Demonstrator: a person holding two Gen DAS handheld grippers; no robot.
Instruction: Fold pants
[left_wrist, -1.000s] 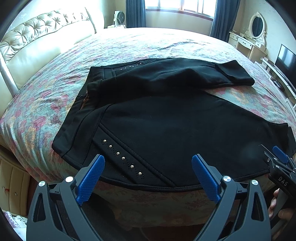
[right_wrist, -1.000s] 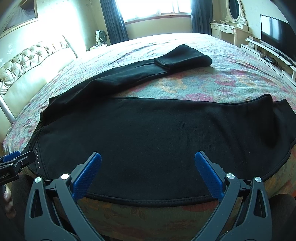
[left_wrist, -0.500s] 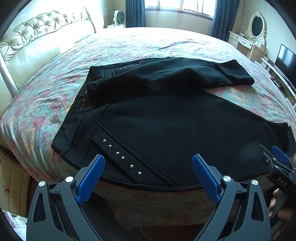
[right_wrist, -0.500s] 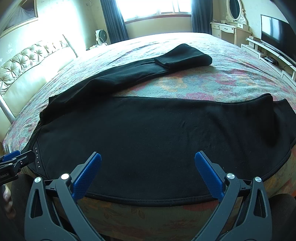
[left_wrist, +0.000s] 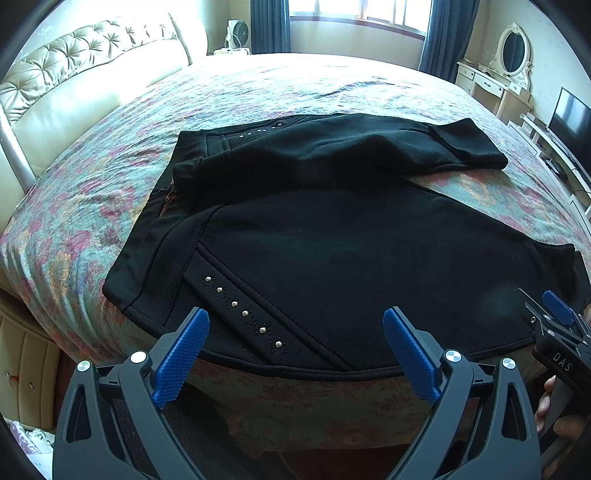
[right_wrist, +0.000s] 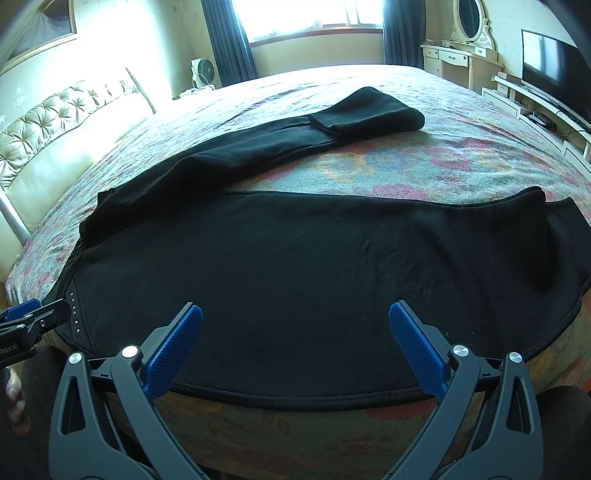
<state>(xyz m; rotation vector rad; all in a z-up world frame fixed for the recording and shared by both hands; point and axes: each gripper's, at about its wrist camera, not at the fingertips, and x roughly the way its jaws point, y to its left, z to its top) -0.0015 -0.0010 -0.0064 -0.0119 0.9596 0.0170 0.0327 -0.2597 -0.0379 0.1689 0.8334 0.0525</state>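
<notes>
Pants (left_wrist: 332, 240) lay spread on the floral bed (left_wrist: 92, 206)
Left gripper (left_wrist: 295, 350) and right gripper (right_wrist: 295, 343) both gaped, released, at the near edge

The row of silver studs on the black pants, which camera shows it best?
The left wrist view: the row of silver studs runs diagonally across the black pants, each one distinct. The right wrist view catches them only as tiny dots at its far left edge.
</notes>
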